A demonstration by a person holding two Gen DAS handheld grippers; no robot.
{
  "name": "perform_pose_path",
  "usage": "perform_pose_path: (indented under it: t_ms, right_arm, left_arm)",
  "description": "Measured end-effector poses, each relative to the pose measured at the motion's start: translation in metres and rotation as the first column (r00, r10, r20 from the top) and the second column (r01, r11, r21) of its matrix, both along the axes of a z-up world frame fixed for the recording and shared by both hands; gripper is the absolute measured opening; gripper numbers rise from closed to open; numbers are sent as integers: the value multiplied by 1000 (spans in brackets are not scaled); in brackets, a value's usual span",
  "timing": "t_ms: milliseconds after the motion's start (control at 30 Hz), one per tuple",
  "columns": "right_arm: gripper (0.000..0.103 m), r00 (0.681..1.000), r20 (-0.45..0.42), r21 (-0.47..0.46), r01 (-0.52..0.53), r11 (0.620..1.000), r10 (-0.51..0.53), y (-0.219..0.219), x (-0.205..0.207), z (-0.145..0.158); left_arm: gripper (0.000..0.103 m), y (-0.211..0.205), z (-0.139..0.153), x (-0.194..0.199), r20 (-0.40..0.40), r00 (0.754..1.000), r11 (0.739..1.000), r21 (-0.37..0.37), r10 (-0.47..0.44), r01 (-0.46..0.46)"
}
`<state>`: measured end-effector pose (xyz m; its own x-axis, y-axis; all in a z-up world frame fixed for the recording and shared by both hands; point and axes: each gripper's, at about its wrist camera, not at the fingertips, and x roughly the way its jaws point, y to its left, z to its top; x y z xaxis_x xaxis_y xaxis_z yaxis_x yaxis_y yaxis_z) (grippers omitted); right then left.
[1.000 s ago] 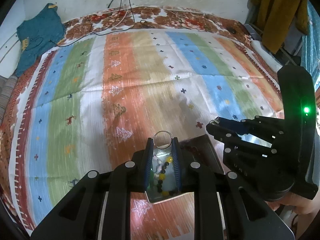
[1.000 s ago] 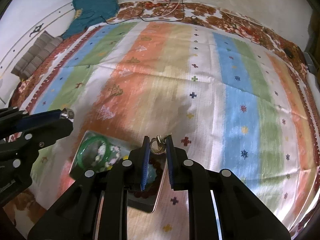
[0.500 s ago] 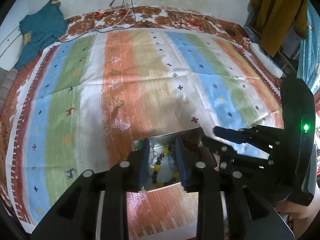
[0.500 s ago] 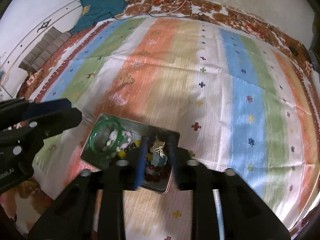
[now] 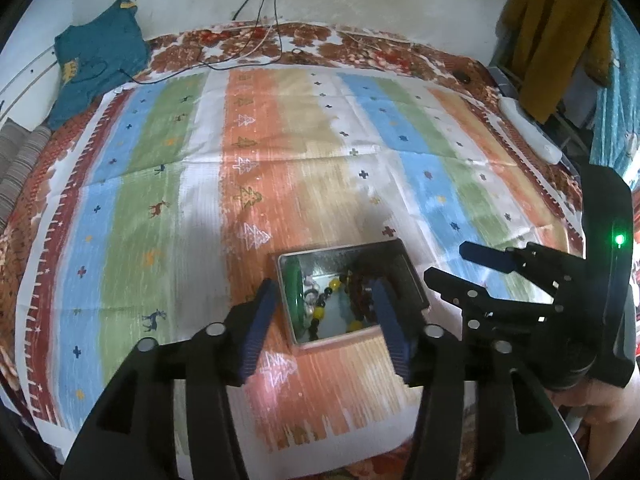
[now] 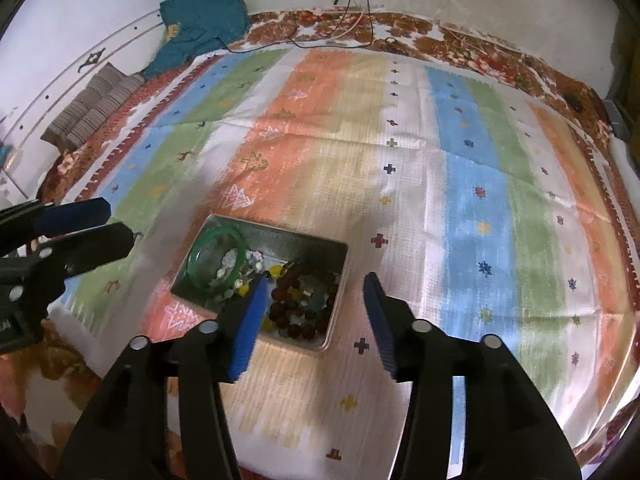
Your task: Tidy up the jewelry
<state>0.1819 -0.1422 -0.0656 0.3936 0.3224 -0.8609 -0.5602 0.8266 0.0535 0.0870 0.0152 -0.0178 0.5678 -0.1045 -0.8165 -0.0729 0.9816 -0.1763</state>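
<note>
A metal tin point(image 6: 320, 242) sits on the striped cloth near its front edge. It holds a green bangle point(image 6: 200, 246), dark red beads point(image 6: 292, 304), yellow beads and small pale pieces. It also shows in the left wrist view point(image 5: 408, 276), with the bangle point(image 5: 292, 288) along its left wall. My left gripper point(image 5: 324, 312) is open and empty above the tin. My right gripper point(image 6: 314, 300) is open and empty over the tin's right end. Each gripper shows in the other's view: the right gripper point(image 5: 464, 268), the left gripper point(image 6: 108, 224).
The striped cloth point(image 6: 460, 200) covers a bed. A teal garment point(image 6: 200, 20) lies at the far left corner. Black cables point(image 6: 352, 8) run down the back wall onto the bed. A striped cushion point(image 6: 88, 108) lies at the left. A mustard garment point(image 5: 556, 32) hangs at right.
A second ago each gripper was shut on a small ring above the tin. Both have opened wide and lifted back, and the rings are no longer between the fingers.
</note>
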Motion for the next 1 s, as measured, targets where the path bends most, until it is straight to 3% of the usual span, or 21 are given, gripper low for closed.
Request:
perform_pose_path:
  t_ms: [467,733,1000]
  right_arm:
    - [81,1000,22,42,-4,999,3,-28,-35,18]
    - [91,999,48,24,-18,1000,17,-30,-48,19]
    - [94,998,61,44,-23,999,21,-34,-56,23]
  left_arm:
    - [95,-6,6,-46,40,999,999,-13,-37,38]
    - [97,-11,-1,-54,15,999,999,26,-43,42]
    - [97,-12,2,-60,44,998,998,59,-37,35]
